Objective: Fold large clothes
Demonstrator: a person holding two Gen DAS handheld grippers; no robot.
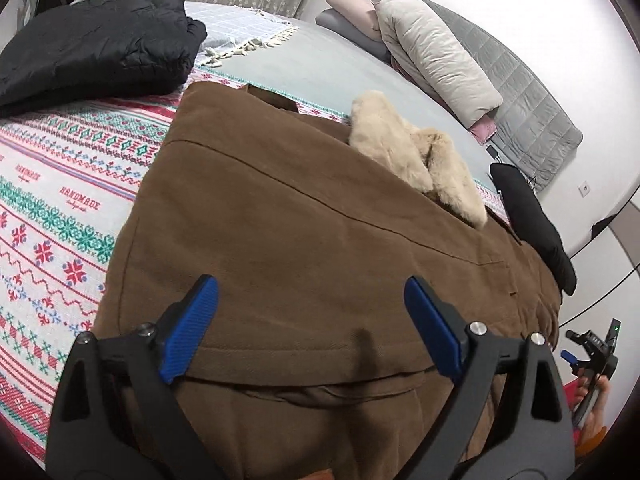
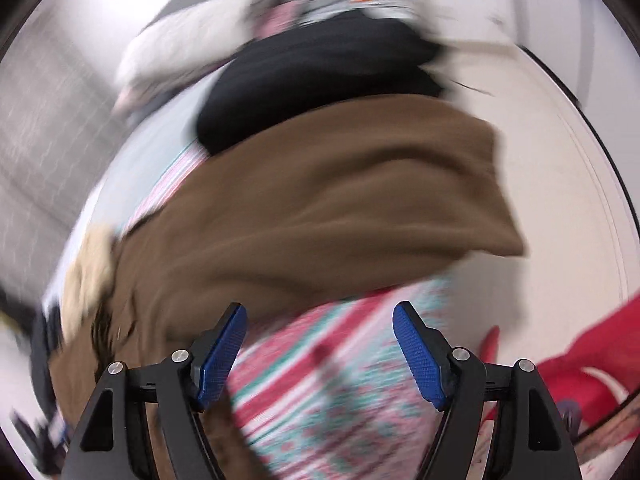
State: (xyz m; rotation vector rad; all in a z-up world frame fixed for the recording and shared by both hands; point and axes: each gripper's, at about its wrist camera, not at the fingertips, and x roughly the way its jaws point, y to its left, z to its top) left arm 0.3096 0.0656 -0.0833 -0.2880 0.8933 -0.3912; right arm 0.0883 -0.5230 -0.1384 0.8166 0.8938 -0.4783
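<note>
A large brown coat (image 1: 304, 232) with a cream fur collar (image 1: 416, 156) lies spread on the bed. My left gripper (image 1: 312, 292) is open and empty, hovering over the coat's near part. In the right wrist view, which is motion-blurred, the coat (image 2: 320, 208) drapes across the patterned cover, one end hanging past the bed edge. My right gripper (image 2: 320, 316) is open and empty just short of the coat's edge. The right gripper also shows at the left wrist view's lower right (image 1: 588, 352).
A red, green and white patterned bedcover (image 1: 60, 208) lies under the coat. A folded black jacket (image 1: 96, 44) sits at the far left, a black item (image 1: 536, 228) at the right. Pillows and a cream quilted jacket (image 1: 436, 52) lie by the headboard. Red fabric (image 2: 592, 364) is at the right.
</note>
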